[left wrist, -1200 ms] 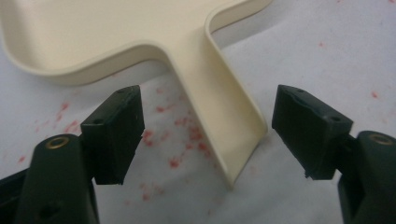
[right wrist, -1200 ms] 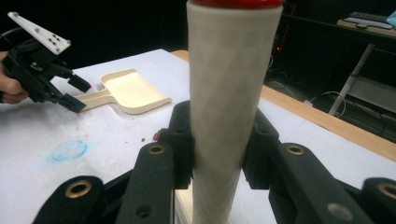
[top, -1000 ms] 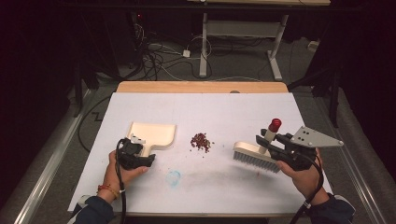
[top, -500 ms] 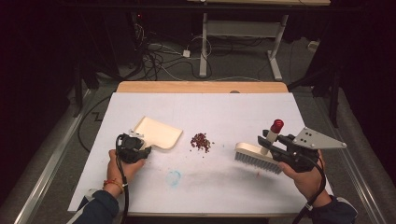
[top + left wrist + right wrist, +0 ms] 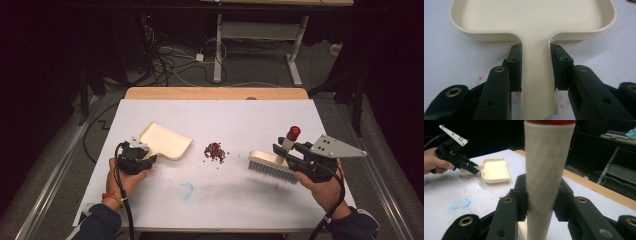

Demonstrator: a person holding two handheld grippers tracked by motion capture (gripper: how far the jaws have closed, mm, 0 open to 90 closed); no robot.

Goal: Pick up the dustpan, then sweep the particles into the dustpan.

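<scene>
A cream dustpan (image 5: 165, 140) lies on the white table cover, its mouth turned toward a small pile of dark red crumbs (image 5: 215, 151). My left gripper (image 5: 147, 157) is shut on the dustpan's handle; in the left gripper view both pads press the handle's sides (image 5: 536, 47) below the pan (image 5: 531, 17). My right gripper (image 5: 282, 150) is shut on the red-capped upright handle (image 5: 547, 170) of a white brush (image 5: 272, 167), whose bristles rest on the table to the right of the crumbs. The right gripper view shows the dustpan (image 5: 495, 171) and left gripper (image 5: 474, 168) farther off.
A blue smear (image 5: 186, 190) marks the cover near the front, with faint red specks around it. The table's wooden far edge (image 5: 215, 93) borders a dark floor with cables and a desk frame (image 5: 220, 45).
The left gripper has closed on the dustpan's handle and swung the pan, so that its mouth now faces right toward the crumbs. The right hand and brush kept still.
</scene>
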